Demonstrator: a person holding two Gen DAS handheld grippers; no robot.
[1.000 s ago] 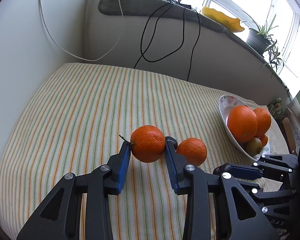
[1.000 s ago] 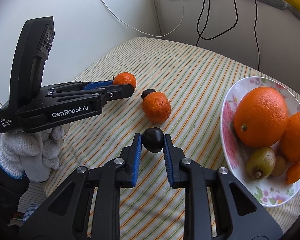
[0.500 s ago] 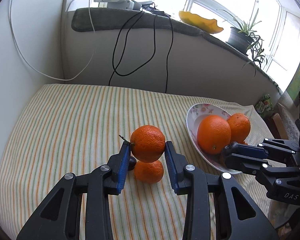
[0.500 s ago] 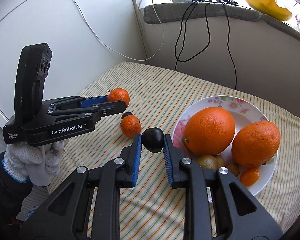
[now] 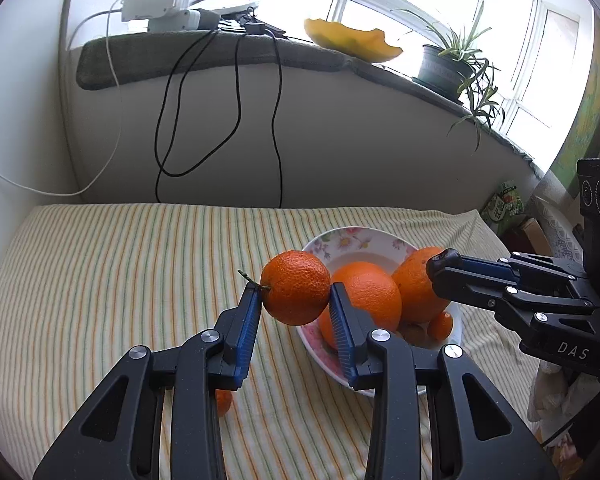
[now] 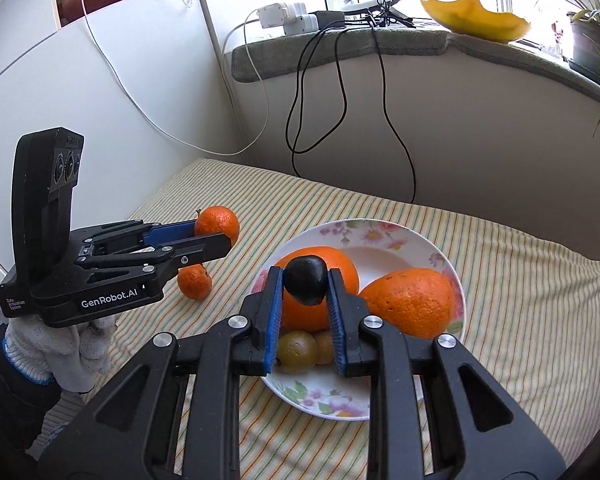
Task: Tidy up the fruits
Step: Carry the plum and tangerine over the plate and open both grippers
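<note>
My left gripper [image 5: 296, 300] is shut on a mandarin [image 5: 295, 287] with a short stem, held above the striped cloth just left of the flowered bowl [image 5: 332, 240]. It also shows in the right wrist view [image 6: 216, 234]. My right gripper [image 6: 304, 284] is shut on a small dark plum [image 6: 305, 280], held over the bowl [image 6: 384, 232]. The bowl holds two large oranges [image 6: 408, 304], two small green-brown fruits [image 6: 298, 350] and a tiny orange fruit [image 5: 440, 325]. A small mandarin [image 6: 195, 282] lies on the cloth left of the bowl.
The table has a striped cloth [image 5: 100, 272] and stands against a white wall and a grey sill. Black cables [image 5: 276, 120] and a white cable [image 5: 112, 128] hang down behind it. A potted plant [image 5: 448, 68] and a yellow dish [image 5: 352, 40] stand on the sill.
Both grippers have risen and moved right toward the bowl with their fruit. The plum is now over the bowl; the held mandarin is beside its left rim.
</note>
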